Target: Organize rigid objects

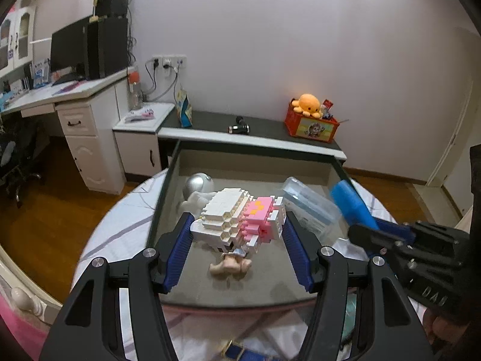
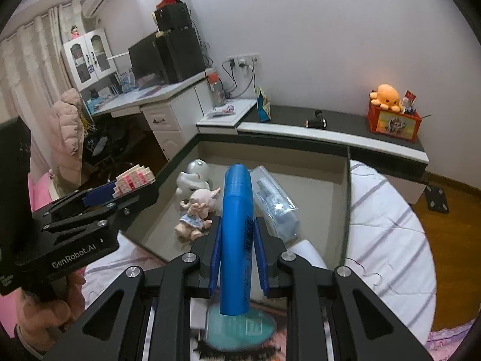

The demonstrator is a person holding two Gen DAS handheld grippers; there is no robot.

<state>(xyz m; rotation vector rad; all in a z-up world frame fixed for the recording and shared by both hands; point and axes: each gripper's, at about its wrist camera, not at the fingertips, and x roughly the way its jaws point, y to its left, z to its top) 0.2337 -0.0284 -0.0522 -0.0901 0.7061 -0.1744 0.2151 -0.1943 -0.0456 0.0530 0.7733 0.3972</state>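
While clamped, blue case (image 2: 237,228) lengthwise forward.

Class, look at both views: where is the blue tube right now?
The blue tube is clamped in the right tongs, held over the near edge of the tray, beside the clear plastic packet.

An orange plush octopus (image 1: 306,104) sits atop a red box (image 1: 311,126) on the dark shelf (image 1: 264,129); a monitor (image 1: 70,46) stands on the white desk (image 1: 75,90).

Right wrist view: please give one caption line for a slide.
Right gripper holds a blue case above the tray.
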